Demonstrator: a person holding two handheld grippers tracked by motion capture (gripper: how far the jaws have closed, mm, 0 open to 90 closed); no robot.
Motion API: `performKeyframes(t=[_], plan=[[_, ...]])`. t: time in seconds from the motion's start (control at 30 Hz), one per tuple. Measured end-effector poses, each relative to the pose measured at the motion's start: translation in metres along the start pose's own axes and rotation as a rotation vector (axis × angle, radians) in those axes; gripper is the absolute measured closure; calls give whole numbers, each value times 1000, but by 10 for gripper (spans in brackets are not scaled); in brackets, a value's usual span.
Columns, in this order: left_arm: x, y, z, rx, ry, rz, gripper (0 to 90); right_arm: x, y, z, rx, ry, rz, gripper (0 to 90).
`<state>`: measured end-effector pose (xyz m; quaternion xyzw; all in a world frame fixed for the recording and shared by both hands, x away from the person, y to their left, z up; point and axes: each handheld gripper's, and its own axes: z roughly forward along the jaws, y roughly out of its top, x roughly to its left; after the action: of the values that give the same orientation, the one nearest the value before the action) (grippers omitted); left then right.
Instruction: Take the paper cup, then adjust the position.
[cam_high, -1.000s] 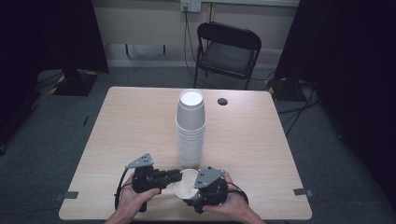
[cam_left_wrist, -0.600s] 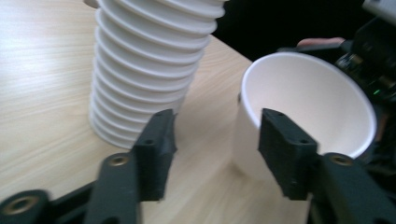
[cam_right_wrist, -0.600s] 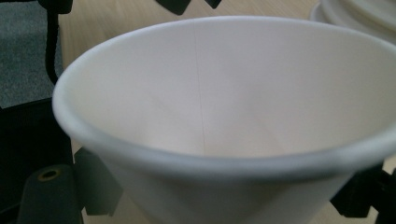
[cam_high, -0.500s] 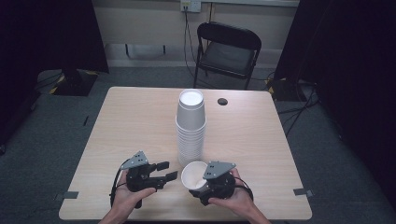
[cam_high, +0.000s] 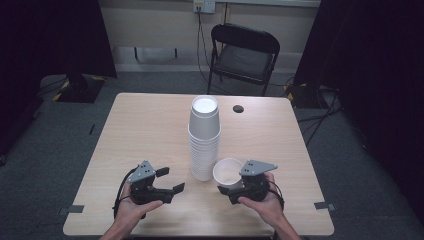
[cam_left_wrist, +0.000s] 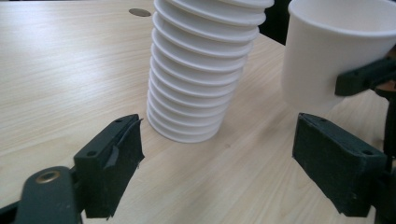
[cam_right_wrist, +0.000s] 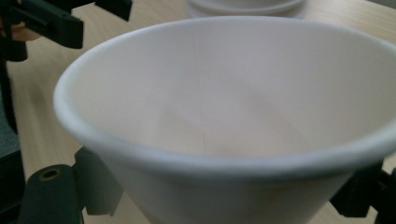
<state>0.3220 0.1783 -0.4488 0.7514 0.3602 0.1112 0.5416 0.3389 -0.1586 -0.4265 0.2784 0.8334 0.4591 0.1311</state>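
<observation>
High view above table (cam_high: 150, 130); 2 close tool views sharing cup stack (cam_left_wrist: 201, 70).

Bare table (cam_high: 135, 130) lies open left of the cup stack (cam_high: 204, 140). On the right, a held cup (cam_high: 227, 172) just beside the stack narrows the gap between them.

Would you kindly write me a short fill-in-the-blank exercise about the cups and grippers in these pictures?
1. The right gripper is shut on a single white ____.
2. The left gripper has its jaws ____ and holds nothing.
3. The stack of cups stands upright on the wooden ____.
4. Behind the table stands a black folding ____.

Missing words: cup; open; table; chair
</observation>
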Motion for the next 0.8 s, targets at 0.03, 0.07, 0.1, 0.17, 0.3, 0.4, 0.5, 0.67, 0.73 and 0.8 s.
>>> performKeyframes(t=[0.03,0.07,0.1,0.17,0.3,0.4,0.5,0.67,0.73,0.8], plan=[[0,0,0,0,0,0,155,-3,0,-1,-5,-8,12,159],[1,0,-1,1,6,6,155,-6,-1,-3,-11,-18,27,160],[1,0,-1,1,6,6,156,-6,-1,-3,-11,-18,27,160],[1,0,-1,7,18,7,156,-17,-1,-7,-23,-59,51,160],[4,-1,0,13,49,-25,157,-29,0,-8,-18,-93,64,159],[8,-2,-2,15,39,-31,157,-37,2,-10,-18,-126,71,159],[10,-3,-1,28,48,-42,162,-43,4,-11,-22,-148,70,159],[12,-5,-1,42,58,-22,160,-63,8,-11,-38,-199,105,159],[13,-5,-1,43,64,-24,160,-69,8,-10,-35,-225,112,159],[13,-5,-1,43,65,-25,160,-72,8,-9,-35,-232,121,159]])
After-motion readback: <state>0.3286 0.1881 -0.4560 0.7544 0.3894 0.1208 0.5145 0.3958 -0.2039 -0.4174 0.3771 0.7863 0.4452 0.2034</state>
